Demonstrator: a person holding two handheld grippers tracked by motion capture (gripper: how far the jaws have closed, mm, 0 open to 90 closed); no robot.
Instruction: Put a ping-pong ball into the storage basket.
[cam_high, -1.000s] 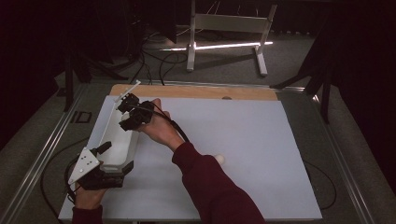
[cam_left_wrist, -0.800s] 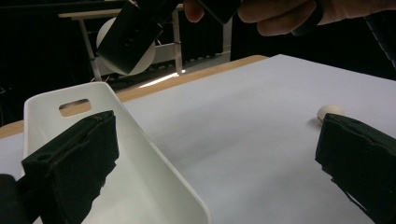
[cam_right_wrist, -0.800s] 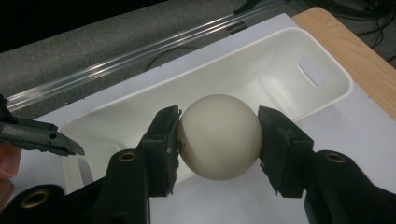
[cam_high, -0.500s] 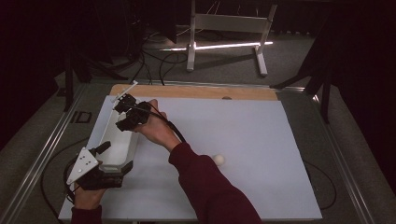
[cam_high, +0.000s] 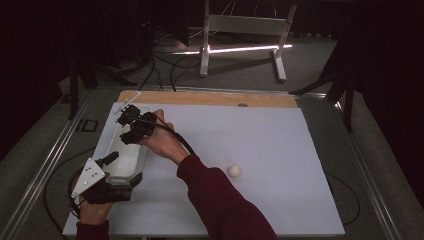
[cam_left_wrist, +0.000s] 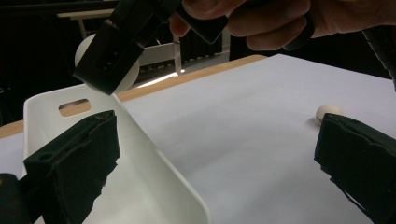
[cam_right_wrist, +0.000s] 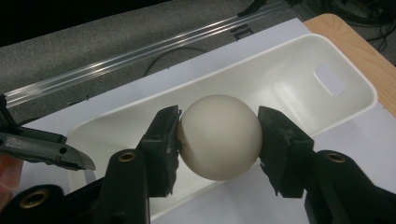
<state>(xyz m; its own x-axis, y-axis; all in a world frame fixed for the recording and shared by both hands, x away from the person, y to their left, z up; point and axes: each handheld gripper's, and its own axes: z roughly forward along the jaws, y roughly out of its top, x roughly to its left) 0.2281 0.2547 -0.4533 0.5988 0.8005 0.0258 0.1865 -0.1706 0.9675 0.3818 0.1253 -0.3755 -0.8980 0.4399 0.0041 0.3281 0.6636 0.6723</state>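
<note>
Ball (cam_right_wrist: 218, 137) is sitting pinched in the right hand-held gripper (cam_right_wrist: 218, 140) over the white bin (cam_right_wrist: 299, 60). The left hand-held gripper (cam_left_wrist: 215, 154) is gaping wide, straddling the bin's wall. No writing is showing.

The ball (cam_right_wrist: 219, 136) between the black jaws of the right gripper (cam_right_wrist: 218, 140) is a plain cream white, unpatterned. Below it, the tub (cam_right_wrist: 299, 60) is glossy white. A second ball (cam_high: 233, 171) — the same cream — lies on the pale lilac-white sheet (cam_high: 270, 145) covering the bench (cam_high: 210, 98), whose far edge shows light wood. The sleeve (cam_high: 225, 205) is dark red — maroon.
</note>
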